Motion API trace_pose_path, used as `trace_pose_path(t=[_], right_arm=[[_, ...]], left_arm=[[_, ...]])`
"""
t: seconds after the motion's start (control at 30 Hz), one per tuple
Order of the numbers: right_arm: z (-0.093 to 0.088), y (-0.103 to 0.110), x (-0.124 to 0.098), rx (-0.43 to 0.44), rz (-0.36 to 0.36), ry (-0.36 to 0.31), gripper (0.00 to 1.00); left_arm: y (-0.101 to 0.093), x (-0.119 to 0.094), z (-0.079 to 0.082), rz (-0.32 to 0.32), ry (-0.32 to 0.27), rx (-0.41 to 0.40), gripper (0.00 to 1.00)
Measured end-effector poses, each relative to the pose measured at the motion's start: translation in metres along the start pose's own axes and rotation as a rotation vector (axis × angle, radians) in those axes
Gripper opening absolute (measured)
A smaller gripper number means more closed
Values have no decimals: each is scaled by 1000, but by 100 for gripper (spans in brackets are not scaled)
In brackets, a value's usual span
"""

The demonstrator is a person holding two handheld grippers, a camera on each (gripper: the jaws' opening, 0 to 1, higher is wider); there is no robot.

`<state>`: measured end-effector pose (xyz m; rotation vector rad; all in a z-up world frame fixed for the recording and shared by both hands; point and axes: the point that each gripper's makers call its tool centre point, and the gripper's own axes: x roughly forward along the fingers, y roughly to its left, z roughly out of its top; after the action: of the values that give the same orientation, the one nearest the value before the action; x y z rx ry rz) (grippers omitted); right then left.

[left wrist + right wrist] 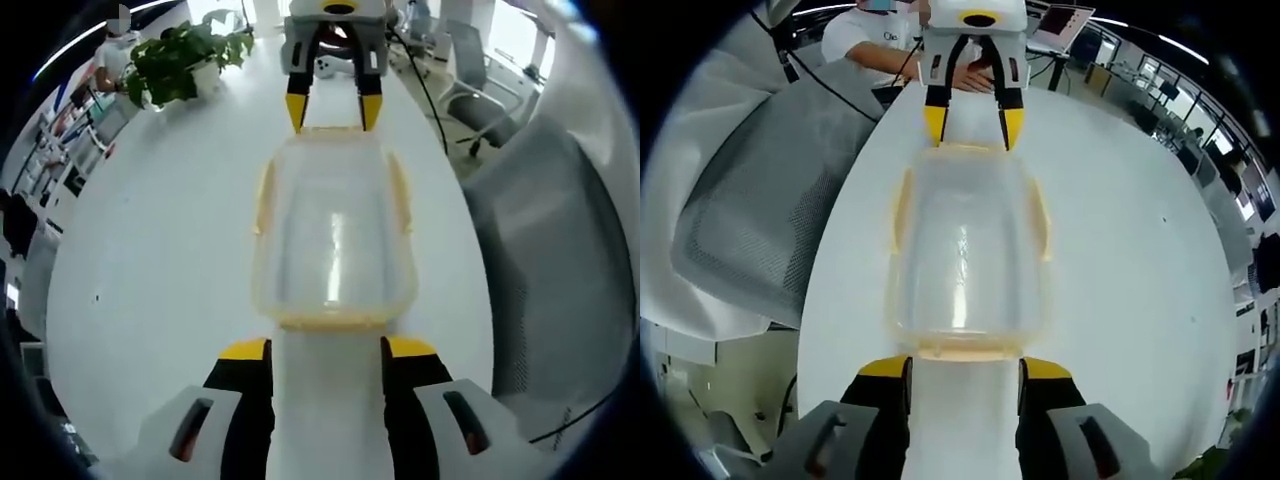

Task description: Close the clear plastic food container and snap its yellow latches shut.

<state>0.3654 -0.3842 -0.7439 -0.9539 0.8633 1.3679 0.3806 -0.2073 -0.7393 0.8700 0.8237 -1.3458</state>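
At opposite short ends of the clear rectangular plastic food container (332, 240) with yellow latches, the left hand-held gripper (328, 352) and right hand-held gripper (964, 372) face each other, jaws wide apart, gripping nothing; it rests on the white desk (160, 250).

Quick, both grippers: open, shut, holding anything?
Left gripper: open, at one end of the container.
Right gripper: open, at the opposite end.
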Motion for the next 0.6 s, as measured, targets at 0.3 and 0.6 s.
trace_pose_path(t=[0.3, 0.6], right_arm=[[3, 2, -9, 52, -9, -12, 38], [19, -4, -17, 112, -63, -58, 37]], left_arm=[[2, -10, 8, -2, -56, -92, 41], [0, -14, 7, 6, -59, -209, 42]])
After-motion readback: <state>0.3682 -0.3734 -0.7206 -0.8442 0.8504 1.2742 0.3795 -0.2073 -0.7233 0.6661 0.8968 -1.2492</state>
